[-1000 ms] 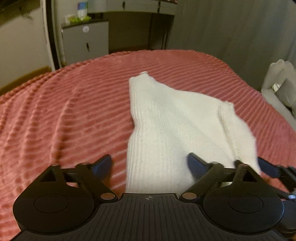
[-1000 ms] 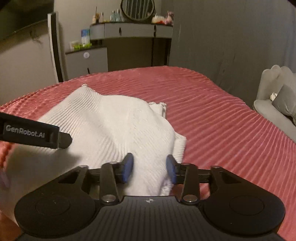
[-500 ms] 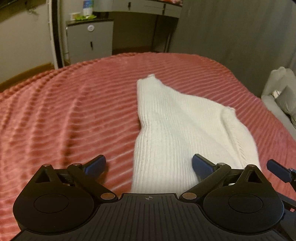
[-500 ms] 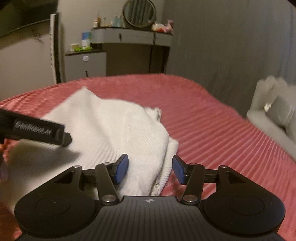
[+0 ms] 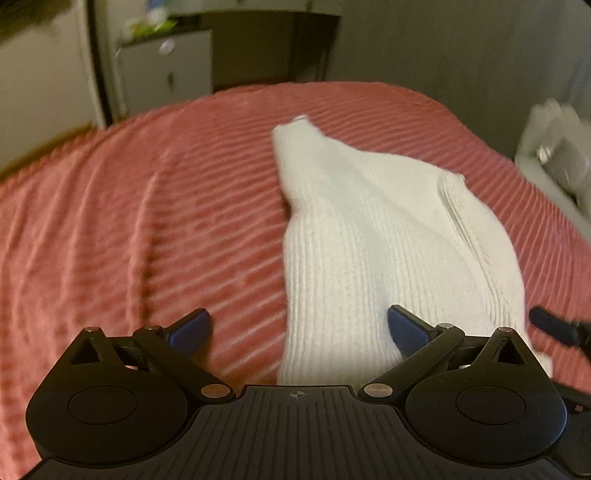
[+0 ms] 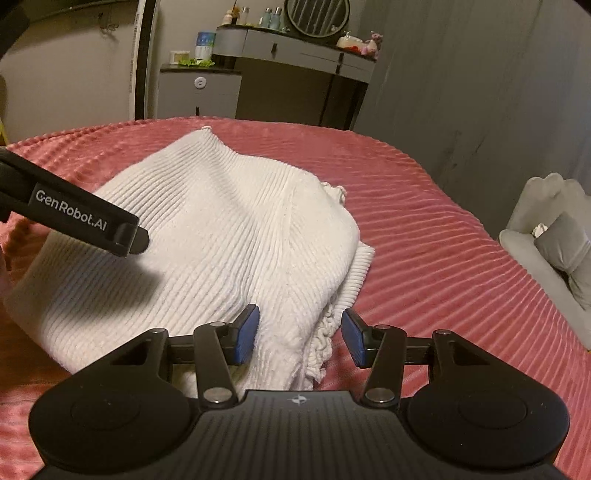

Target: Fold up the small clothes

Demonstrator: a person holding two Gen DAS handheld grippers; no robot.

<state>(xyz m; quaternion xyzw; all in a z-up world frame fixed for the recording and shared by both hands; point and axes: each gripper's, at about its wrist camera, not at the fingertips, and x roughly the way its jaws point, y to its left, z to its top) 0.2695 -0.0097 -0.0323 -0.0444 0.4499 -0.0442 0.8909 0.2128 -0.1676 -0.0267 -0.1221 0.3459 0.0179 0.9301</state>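
A white ribbed knit garment (image 5: pixel 369 240) lies folded on the red ribbed bedspread (image 5: pixel 147 221). My left gripper (image 5: pixel 299 328) hangs over its near left edge, jaws wide open, and the cloth reaches only toward the right finger (image 5: pixel 406 328). In the right wrist view the garment (image 6: pixel 221 229) shows a doubled right edge with a loose fringe. Over that near right corner my right gripper (image 6: pixel 301 336) is open, with the cloth's edge lying between the blue pads (image 6: pixel 247 334) but not pinched. One black finger of the left gripper (image 6: pixel 74 218) hovers above the garment's left side.
The bedspread (image 6: pixel 424 240) stretches bare to the right and far side. Beyond the bed stand a grey cabinet (image 6: pixel 199 92) and a dresser with a round mirror (image 6: pixel 317 16). A grey curtain covers the right wall, and a pale armchair with a grey cushion (image 6: pixel 554 236) sits at right.
The right gripper's pads have spread slightly and its view has rolled, so the room now tilts. Both grippers have drawn back a little from the garment, which lies as before.
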